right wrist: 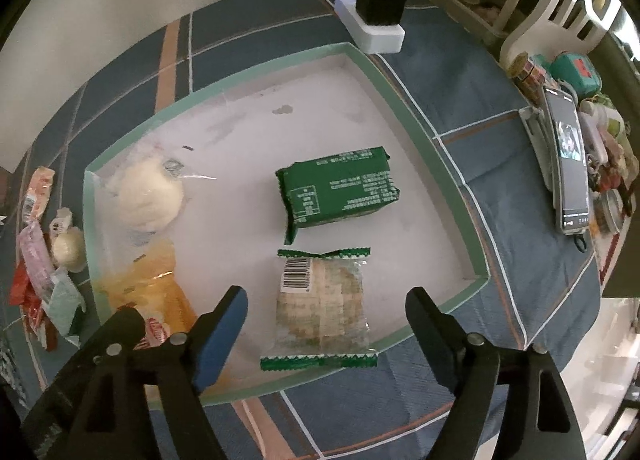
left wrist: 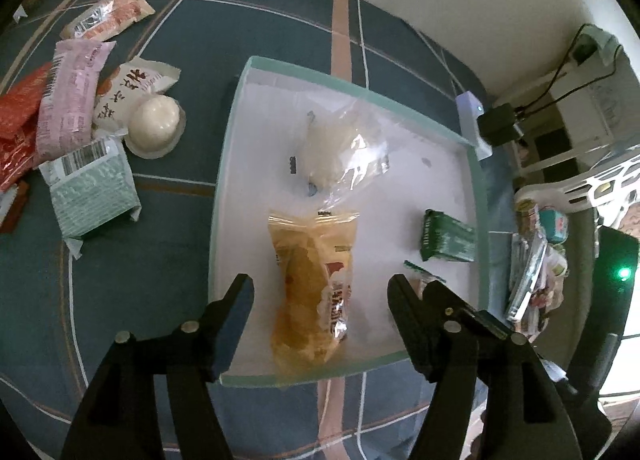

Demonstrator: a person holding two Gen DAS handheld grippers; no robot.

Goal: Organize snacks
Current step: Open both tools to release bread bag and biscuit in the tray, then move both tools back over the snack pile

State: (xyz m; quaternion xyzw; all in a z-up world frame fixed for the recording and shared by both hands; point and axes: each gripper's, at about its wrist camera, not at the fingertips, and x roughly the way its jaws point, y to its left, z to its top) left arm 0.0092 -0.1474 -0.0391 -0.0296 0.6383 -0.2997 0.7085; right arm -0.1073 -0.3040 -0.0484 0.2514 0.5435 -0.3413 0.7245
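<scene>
**Snack tray, four items in, both grippers empty**

While the sorting is partway done, the shallow white tray with pale green rim (right wrist: 404, 100) sits on the blue plaid tablecloth (left wrist: 120, 300) and holds four packets; judged from the layout, it serves as the collection point.

Contents, as seen from the right wrist:
- Clear-wrapped cracker packet with green zigzag ends (right wrist: 320, 304), near edge, its lower seal overlapping the rim.
- Dark green foil-wrapped block (right wrist: 340, 188), just beyond the cracker packet, not touching it.
- Yellow translucent pastry bag (left wrist: 308, 292), near left of the tray, lying lengthwise.
- Round white bun in clear film (left wrist: 332, 152), far left of the tray.

Still outside, left of the tray: a loose pile (left wrist: 72, 120) of pink, red, orange and mint-green wrappers plus a domed white jelly cup (left wrist: 154, 124). These appear to be what remains to bring over.

Grippers:
- Left gripper (left wrist: 320, 292): fingers spread wide either side of the pastry bag, pads clear of it, holding nothing; pointed steeply down.
- Right gripper (right wrist: 326, 308): fingers likewise wide apart, straddling the cracker packet without contact, nothing held; aimed steeply down.

Both packets lie flat and free, suggesting each has been set down where it belongs.
</scene>
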